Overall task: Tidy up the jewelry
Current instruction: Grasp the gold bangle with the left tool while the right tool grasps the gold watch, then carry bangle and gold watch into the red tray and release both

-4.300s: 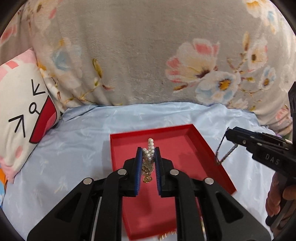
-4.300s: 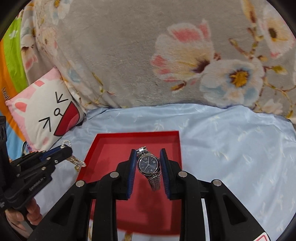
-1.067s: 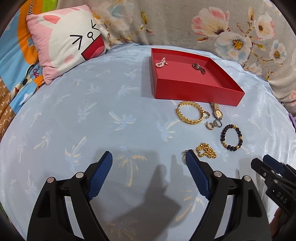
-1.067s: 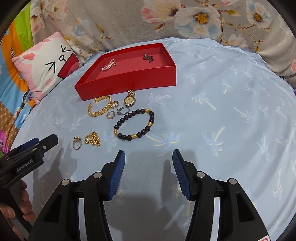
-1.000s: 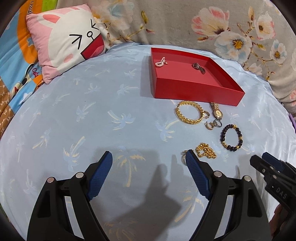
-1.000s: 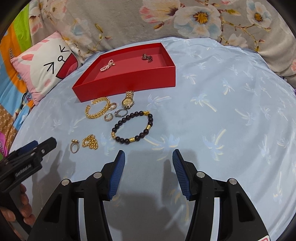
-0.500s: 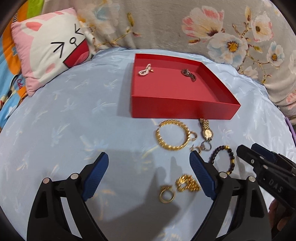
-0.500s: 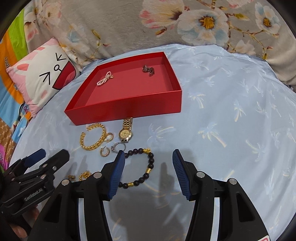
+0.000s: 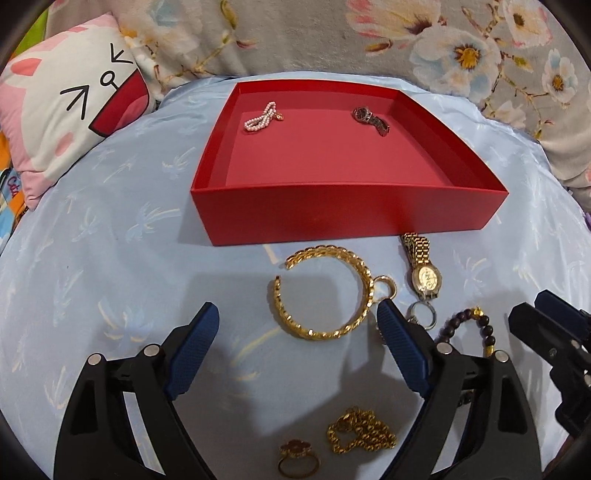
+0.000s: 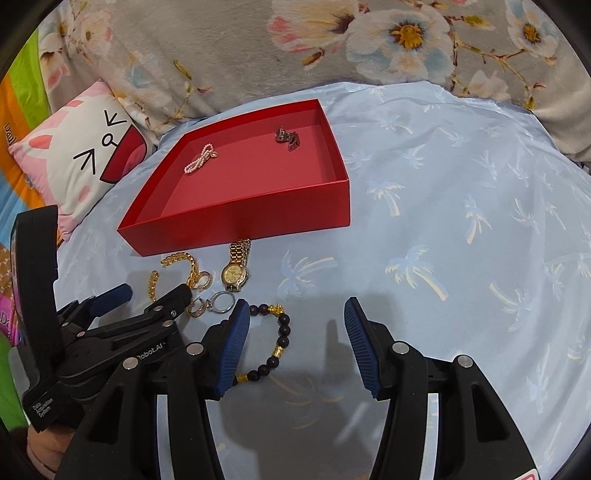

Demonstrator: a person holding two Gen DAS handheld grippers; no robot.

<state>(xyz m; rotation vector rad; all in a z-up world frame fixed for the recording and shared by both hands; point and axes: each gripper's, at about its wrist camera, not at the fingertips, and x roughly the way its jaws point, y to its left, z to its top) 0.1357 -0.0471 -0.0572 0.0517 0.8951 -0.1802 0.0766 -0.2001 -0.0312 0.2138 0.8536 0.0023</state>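
The red tray (image 9: 347, 214) sat on the pale blue bed sheet (image 9: 110, 258), toward the far edge of the bed, below a floral blanket (image 9: 295, 33). Inside it, near its far wall, lay a pearl bracelet (image 9: 263, 117) on the left and a dark watch (image 9: 370, 115) on the right, well apart.

On the sheet just before the tray's near wall lay the loose pieces: an open gold bangle (image 9: 321, 291), a gold watch (image 9: 423, 271) touching the tray wall, a small gold ring (image 9: 386, 286) against the bangle, a silver ring (image 9: 421, 317), a dark bead bracelet (image 10: 273, 341), a gold chain (image 9: 360, 434) and a flower-topped ring (image 9: 297, 458).

The left claw (image 9: 297, 350) stood over the bangle's near side, released and closing, its pads clear of the bangle; nothing was gripped. The right claw (image 10: 297, 347) was released, half spread, with part of the bead bracelet lying between its fingers, untouched by the pads.

A cartoon pillow (image 9: 70, 110) rested at the bed's far left corner.
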